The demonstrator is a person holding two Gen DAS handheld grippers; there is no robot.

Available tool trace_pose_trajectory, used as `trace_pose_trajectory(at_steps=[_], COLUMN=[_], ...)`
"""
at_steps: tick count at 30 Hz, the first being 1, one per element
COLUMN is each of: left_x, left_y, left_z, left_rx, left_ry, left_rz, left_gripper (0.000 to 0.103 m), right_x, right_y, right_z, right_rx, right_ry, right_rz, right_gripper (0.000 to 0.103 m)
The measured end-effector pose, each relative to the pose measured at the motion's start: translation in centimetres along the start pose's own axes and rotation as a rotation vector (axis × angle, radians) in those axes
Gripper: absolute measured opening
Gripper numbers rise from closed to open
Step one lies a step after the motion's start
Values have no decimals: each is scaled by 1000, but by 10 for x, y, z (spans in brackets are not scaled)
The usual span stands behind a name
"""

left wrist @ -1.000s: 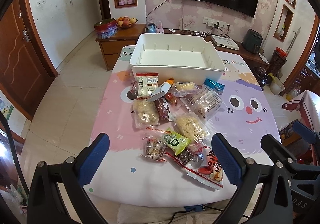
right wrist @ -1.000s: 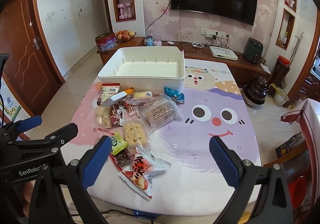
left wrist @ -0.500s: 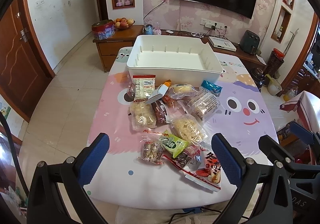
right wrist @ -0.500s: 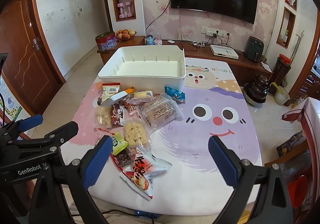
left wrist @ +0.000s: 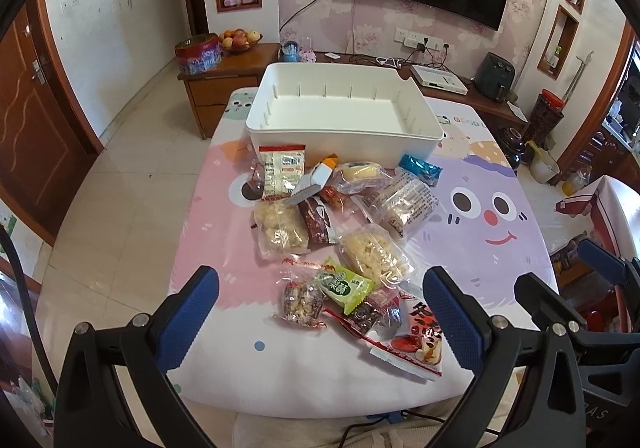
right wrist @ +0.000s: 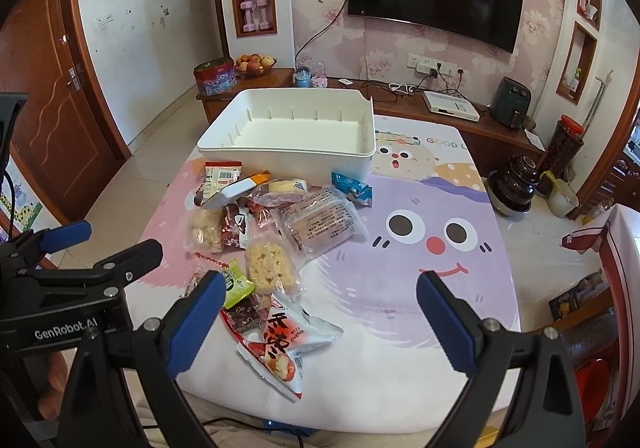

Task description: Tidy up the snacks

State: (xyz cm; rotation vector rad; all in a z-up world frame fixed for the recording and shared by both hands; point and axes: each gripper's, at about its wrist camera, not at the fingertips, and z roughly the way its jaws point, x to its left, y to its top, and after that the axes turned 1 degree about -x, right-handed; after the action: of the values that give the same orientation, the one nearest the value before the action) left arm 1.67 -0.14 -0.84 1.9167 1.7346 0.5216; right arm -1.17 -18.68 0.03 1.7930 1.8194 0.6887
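Black left gripper shows only in the right wrist view.

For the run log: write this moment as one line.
left tool: open, empty | right tool: open, empty | white bin: empty | snack packets: all on table, before bin | step: none picked

The left gripper has a black frame with silver screws and two fingers faced in blue, dimpled pads. The right gripper is built alike, with blue-padded fingers. White lettering "GenRobot.AI" marks the left gripper's black body in the right wrist view.
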Motion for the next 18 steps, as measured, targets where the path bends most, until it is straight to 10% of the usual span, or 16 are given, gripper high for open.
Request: trace_pose_trajectory(at_steps=[18], left_x=[4], left_y=[6], left_z=[-6], left_rx=[-33], left_ry=[-14], left_rz=[-3], left_gripper=[101], right_x=[-2], right_y=[7], right_z=[0], right_rx=[-23], right_ry=[-34], right_rz=[-24], right_gripper=[97])
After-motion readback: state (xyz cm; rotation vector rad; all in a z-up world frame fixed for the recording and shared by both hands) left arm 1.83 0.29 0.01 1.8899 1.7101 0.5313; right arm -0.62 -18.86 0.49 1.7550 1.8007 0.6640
